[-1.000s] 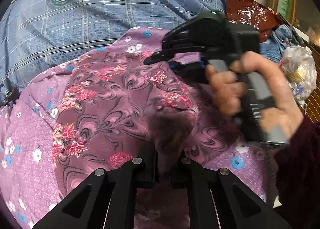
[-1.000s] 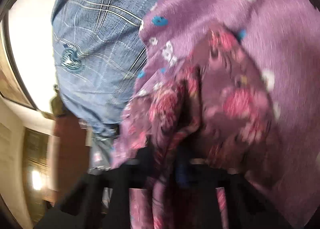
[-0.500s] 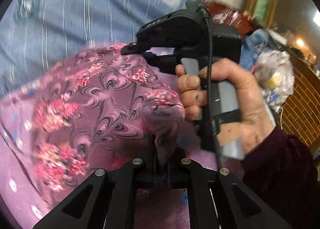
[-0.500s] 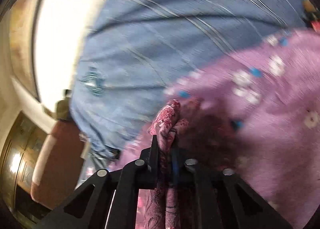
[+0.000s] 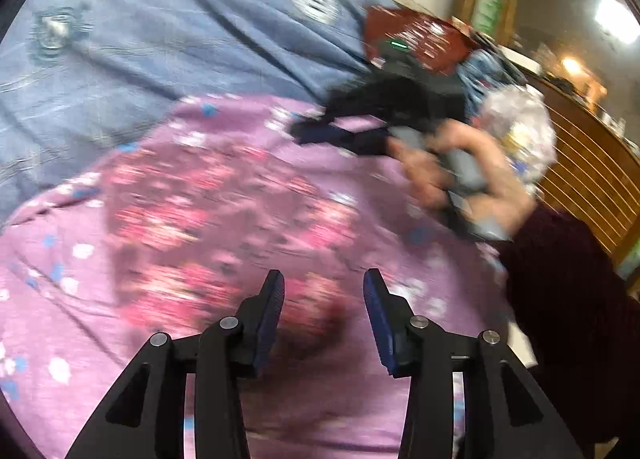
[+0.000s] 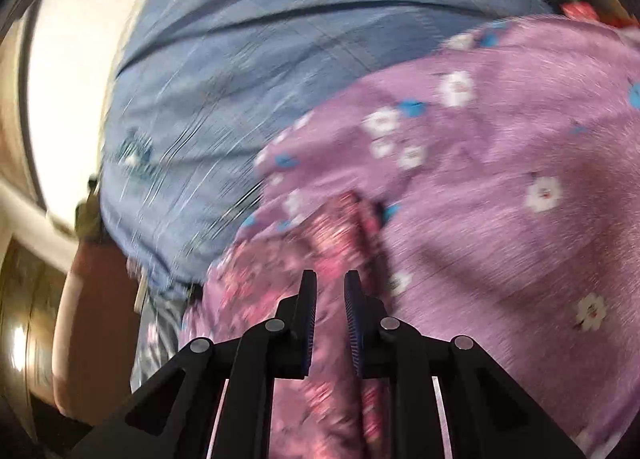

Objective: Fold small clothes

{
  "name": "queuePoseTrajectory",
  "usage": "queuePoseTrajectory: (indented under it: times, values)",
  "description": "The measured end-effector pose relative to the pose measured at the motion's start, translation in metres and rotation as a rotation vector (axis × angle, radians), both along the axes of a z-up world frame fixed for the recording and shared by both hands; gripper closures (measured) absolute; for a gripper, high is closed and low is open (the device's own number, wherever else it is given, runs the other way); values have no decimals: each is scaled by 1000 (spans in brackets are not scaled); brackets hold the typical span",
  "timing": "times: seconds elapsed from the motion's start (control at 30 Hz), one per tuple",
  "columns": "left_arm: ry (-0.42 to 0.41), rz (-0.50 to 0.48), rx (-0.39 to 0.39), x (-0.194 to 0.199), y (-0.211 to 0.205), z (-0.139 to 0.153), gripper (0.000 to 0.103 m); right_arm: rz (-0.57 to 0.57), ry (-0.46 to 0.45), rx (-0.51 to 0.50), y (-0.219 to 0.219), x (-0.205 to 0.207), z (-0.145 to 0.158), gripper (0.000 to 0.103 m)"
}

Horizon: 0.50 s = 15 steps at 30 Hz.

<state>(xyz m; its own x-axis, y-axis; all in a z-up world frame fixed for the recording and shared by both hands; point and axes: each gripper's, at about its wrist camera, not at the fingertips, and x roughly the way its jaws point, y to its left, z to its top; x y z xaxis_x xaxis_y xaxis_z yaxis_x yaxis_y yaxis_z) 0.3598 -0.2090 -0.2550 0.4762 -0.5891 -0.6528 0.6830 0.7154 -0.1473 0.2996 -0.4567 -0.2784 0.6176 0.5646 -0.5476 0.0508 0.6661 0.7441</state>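
Our left tool (image 5: 323,301) is opening, its 2 fingers apart with nothing pressed between them, hanging just above the garment (image 5: 224,211). Our right tool (image 6: 330,313) shows a narrow gap between its fingers; cloth appears in that gap, but the blur keeps us from telling whether the pads pinch it. The garment is dark purple with red-pink flowers and swirls, lying flat on a lighter purple sheet (image 6: 500,187) dotted with white and blue flowers. In the right wrist view 1 raised fold of it runs up ahead of the tool. Beyond the sheet lies a blue checked bedspread (image 5: 168,31), wide and bare. To the right, a hand (image 5: 448,175) in a dark sleeve grips the right tool's handle, near a plastic bag (image 5: 520,131).
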Motion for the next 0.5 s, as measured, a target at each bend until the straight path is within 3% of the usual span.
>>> queuePoseTrajectory:
  times: [0.13,0.2,0.3,0.37,0.43,0.5]
  values:
    - [16,181,-42,26,29,-4,62,103,-8,-17,32,-5,6,86]
    - [43,236,-4,37,36,-18,62,159,14,-42,46,-7,2,86]
    - [84,245,64,40,38,-43,67,179,146,-175,54,-1,-22,90]
    - [62,222,60,34,39,-44,66,134,198,-110,43,1,-36,97]
    - [54,195,70,30,39,-39,66,118,180,-102,40,-1,-26,92]
    - [52,188,26,28,49,-31,66,96,116,-122,42,-3,-8,87]
